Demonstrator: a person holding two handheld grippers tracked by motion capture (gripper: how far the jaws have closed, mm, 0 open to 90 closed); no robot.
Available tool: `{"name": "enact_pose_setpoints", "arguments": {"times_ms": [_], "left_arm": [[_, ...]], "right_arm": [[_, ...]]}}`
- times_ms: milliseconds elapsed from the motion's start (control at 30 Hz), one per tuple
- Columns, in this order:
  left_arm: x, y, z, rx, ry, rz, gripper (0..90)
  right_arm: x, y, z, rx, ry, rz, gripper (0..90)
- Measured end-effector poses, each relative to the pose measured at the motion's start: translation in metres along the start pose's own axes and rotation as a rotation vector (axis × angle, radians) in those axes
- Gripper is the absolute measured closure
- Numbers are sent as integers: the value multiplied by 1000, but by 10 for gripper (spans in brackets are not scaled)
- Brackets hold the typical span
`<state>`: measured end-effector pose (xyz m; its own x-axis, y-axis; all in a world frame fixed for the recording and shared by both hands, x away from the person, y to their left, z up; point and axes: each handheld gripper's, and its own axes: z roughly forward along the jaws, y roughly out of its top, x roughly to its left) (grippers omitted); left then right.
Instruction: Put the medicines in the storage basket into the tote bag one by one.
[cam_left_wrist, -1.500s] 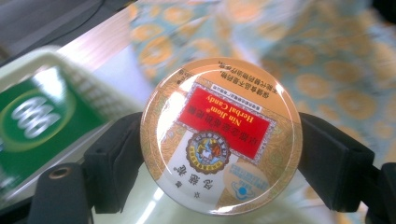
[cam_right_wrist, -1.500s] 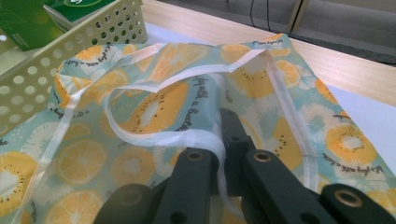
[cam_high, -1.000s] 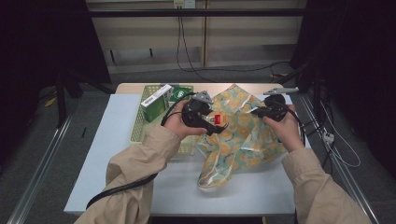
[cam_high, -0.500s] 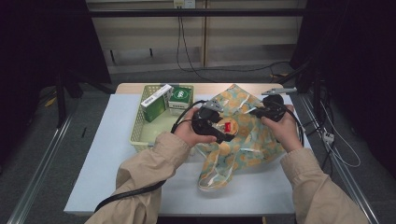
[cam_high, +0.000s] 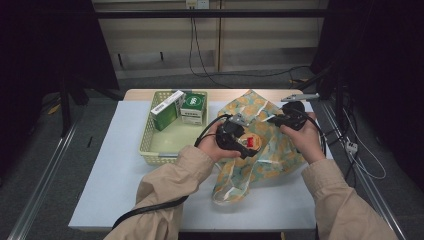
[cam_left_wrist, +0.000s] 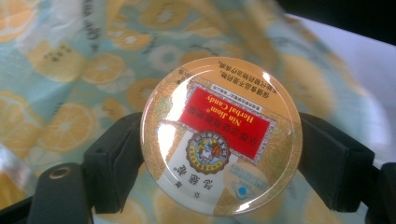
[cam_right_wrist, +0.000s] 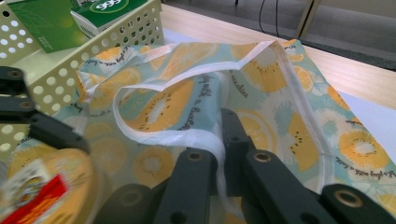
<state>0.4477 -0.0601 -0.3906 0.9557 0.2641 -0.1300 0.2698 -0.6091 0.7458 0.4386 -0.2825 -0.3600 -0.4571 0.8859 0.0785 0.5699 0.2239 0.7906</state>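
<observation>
High view: left tool (cam_high: 246, 145) carries a round tin (cam_high: 248, 142) over the orange-print bag (cam_high: 260, 160) on the tabletop (cam_high: 115, 175); right tool (cam_high: 276, 120) pinches the bag's rim.

Left tool view: jaws clamp the tin (cam_left_wrist: 221, 136) by its edge; glossy, rigid lid, likely slippery.

Right tool view: jaws closed on the thin, limp bag (cam_right_wrist: 261, 88) hem; basket (cam_right_wrist: 65, 70) behind.

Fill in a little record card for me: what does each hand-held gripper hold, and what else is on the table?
left hand-held gripper: shut on the round candy tin, held over the bag
right hand-held gripper: shut on the white edge of the fruit-print bag, by its opening
basket: pale yellow, left of the bag, holds two green boxes
table: white top
</observation>
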Motion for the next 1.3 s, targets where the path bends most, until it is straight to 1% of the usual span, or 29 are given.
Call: {"name": "enact_pose_setpoints", "arguments": {"times_ms": [33, 67, 100, 167, 300, 367, 433, 467, 567, 633, 667, 733, 800, 833, 867, 900, 933, 1000, 1033, 1100, 1133, 1200, 1233, 1300], "left_arm": [[2, 0, 3, -7, 7, -9, 203], [5, 1, 5, -3, 22, -19, 203], [7, 2, 7, 8, 33, -18, 203], [12, 6, 11, 14, 50, -23, 203], [22, 11, 15, 26, 82, -47, 203], [28, 12, 18, 16, 89, -66, 203], [31, 13, 21, 19, 96, -78, 203], [33, 14, 22, 31, 98, -71, 203], [37, 16, 27, 33, 103, -71, 203], [41, 18, 30, 40, 104, -66, 203], [44, 19, 32, 40, 109, -71, 203], [51, 23, 36, 14, 126, -97, 203], [59, 26, 39, -37, 164, -149, 201], [63, 27, 42, -34, 180, -152, 198], [66, 27, 44, -34, 188, -156, 194], [68, 27, 45, -24, 192, -148, 190], [68, 26, 44, -23, 191, -145, 182], [65, 27, 40, -40, 173, -151, 169], [63, 27, 36, -39, 163, -143, 166], [59, 27, 27, -41, 165, -135, 166], [58, 26, 22, -48, 151, -140, 166], [54, 25, 12, -48, 139, -150, 153], [52, 24, 7, -47, 144, -136, 147], [48, 22, -3, -38, 140, -129, 147]], "right_arm": [[0, 0, 0, -1, 4, 3, 900], [0, 0, 0, -1, 4, 1, 900], [0, 0, -1, 0, 3, -3, 900], [1, 0, -2, 0, 11, -7, 900], [2, 0, -3, -5, 22, -10, 900], [1, 0, -2, -2, 28, -14, 900], [1, -1, -1, -1, 35, -12, 900], [1, -1, 0, 0, 36, -10, 900], [0, -1, 3, 1, 43, -10, 900], [-1, -2, 4, -1, 50, -2, 900], [-2, -2, 4, -1, 50, -1, 900], [-3, -2, 6, 2, 52, 4, 900], [-3, -1, 8, 1, 51, 8, 900], [-3, -1, 8, -1, 48, 11, 900], [-3, -1, 9, -2, 46, 15, 900], [-4, -2, 10, 2, 45, 17, 900], [-4, -2, 11, 3, 45, 17, 900], [-4, -2, 11, 7, 48, 16, 900], [-4, -3, 10, 9, 46, 15, 900], [-5, -3, 9, 11, 44, 20, 900], [-5, -3, 8, 8, 43, 21, 900], [-5, -3, 6, 5, 36, 23, 900], [-4, -4, 5, 4, 33, 24, 900], [-2, -6, 5, 12, 28, 20, 900]]}}
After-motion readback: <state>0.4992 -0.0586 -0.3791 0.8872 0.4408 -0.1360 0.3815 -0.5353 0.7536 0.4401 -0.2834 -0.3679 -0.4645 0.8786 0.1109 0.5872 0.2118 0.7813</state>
